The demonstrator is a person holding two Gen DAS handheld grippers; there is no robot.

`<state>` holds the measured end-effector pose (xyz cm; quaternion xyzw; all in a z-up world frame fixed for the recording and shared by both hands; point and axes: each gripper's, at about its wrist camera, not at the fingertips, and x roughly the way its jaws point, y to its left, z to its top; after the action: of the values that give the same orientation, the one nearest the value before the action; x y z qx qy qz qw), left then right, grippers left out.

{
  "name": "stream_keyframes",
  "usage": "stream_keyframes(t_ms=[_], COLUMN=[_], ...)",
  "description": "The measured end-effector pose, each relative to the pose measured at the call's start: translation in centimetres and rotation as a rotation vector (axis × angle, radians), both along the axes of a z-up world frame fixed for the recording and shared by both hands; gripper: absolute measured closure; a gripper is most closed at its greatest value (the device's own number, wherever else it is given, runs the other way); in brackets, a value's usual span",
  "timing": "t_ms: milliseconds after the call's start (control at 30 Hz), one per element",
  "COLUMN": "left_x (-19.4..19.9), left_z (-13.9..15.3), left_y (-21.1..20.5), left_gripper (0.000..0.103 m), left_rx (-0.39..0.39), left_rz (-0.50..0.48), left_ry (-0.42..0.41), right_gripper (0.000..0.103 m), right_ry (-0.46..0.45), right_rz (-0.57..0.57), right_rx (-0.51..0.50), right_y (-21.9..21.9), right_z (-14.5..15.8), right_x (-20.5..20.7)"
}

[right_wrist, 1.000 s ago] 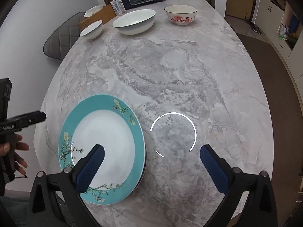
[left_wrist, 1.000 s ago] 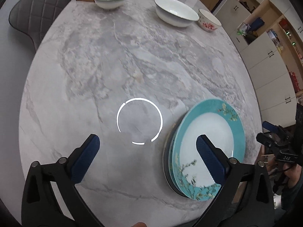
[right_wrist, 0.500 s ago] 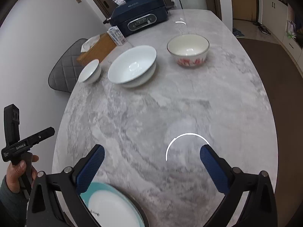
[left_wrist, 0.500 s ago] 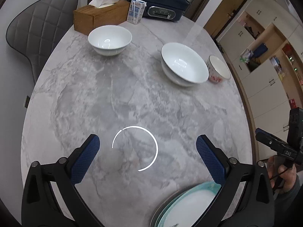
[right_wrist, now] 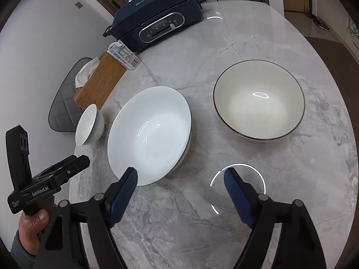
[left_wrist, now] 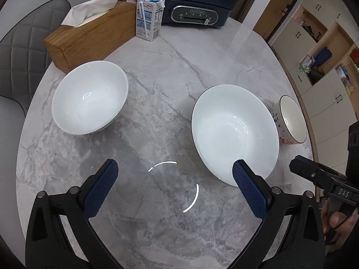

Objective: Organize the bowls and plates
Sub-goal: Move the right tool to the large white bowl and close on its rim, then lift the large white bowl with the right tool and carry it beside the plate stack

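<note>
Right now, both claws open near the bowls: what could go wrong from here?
1. The right claw has one finger tip over the large white bowl's near rim; a careless close could tip or chip it.
2. The floral bowl sits near the table edge; a nudge outward might drop it.
3. The left claw hovers beside the same large bowl, so the two claws could collide if both go for it.

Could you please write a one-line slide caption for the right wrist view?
Open right tool hovers above the marble table, facing a wide white bowl, a dark-rimmed cream bowl and a small white bowl.
</note>
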<state>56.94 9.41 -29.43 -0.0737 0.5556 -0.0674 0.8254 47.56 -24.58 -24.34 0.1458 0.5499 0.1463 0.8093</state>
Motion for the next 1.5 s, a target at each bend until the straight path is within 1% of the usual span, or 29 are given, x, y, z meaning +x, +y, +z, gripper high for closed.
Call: stream_keyframes(t_ms=[100,133,167,200,233,267,333,400,467,533,567,600,633,667,700,733,800,933,1167,1367,1500], left_x=[1.3,1.5,1.9,2.1,2.4,2.7,3.2,3.7,4.1,4.4,4.5,4.7,4.7,4.9,5.0,5.1,5.1,5.1,3.9,1.2,-1.6], left_z=[-1.2,-1.5,-1.9,-2.2,-2.4,-2.7,-3.4,-4.1,-4.6,-5.0,-5.1,-5.2,-5.3,-5.4,-5.5,-5.7,-5.9,-6.1,-5.2,-2.9,-1.6], left_y=[-1.3,-1.5,-1.6,-1.7,-1.8,-1.9,-2.3,-2.6,-2.7,-2.7,-2.8,-2.9,-3.0,-3.1,-3.3,-3.4,-3.5,-3.3,-3.4,-2.9,-2.2], left_gripper=[0.001,0.001,0.002,0.006,0.014,0.018,0.036,0.045,0.047,0.054,0.058,0.071,0.077,0.08,0.087,0.09,0.09,0.095,0.095,0.095,0.094], left_rx=[0.018,0.017,0.006,-0.003,-0.008,-0.011,-0.014,-0.023,-0.032,-0.047,-0.054,-0.06,-0.061,-0.063,-0.061,-0.059,-0.067,-0.072,-0.062,-0.076,-0.089], left_rz=[-0.02,-0.021,-0.021,-0.019,-0.018,-0.021,-0.028,-0.039,-0.04,-0.042,-0.045,-0.05,-0.054,-0.058,-0.063,-0.068,-0.064,-0.063,-0.072,-0.074,-0.075], left_ry=[0.004,0.007,0.009,0.008,0.009,0.016,0.03,0.05,0.057,0.065,0.065,0.067,0.073,0.075,0.076,0.085,0.088,0.097,0.086,0.07,0.062], right_gripper=[0.031,0.032,0.036,0.039,0.04,0.04,0.043,0.047,0.047,0.05,0.053,0.061,0.066,0.08,0.082,0.084,0.084,0.085,0.086,0.086,0.085], right_ry=[0.033,0.041,0.045,0.049,0.053,0.053,0.053,0.053,0.061,0.064,0.066,0.066,0.07,0.073,0.074,0.073,0.064,0.064,0.073,0.042,0.032], right_rz=[-0.01,-0.014,-0.019,-0.018,-0.018,-0.022,-0.031,-0.039,-0.044,-0.044,-0.042,-0.042,-0.039,-0.037,-0.035,-0.029,-0.021,-0.022,-0.019,0.013,0.039], right_rx=[0.022,0.026,0.024,0.027,0.03,0.029,0.033,0.036,0.038,0.039,0.036,0.034,0.027,0.022,0.025,0.028,0.007,0.016,0.007,-0.01,-0.002], right_y=[0.3,0.4,0.5,0.6,0.7,0.7,0.6,0.6,0.6,0.8,0.9,0.9,0.9,1.0,1.0,1.1,1.4,1.3,1.4,1.9,2.5], right_z=[-1.5,-1.9,-2.3,-2.6,-2.8,-3.0,-3.3,-3.6,-3.9,-4.2,-4.3,-4.5,-4.7,-4.9,-5.1,-5.1,-5.0,-5.0,-4.7,-2.3,-0.8], right_x=[1.1,1.4,1.8,2.1,2.3,2.6,2.9,3.3,3.7,4.0,4.0,4.2,4.3,4.4,4.5,4.6,4.7,4.6,4.0,1.7,-0.8])
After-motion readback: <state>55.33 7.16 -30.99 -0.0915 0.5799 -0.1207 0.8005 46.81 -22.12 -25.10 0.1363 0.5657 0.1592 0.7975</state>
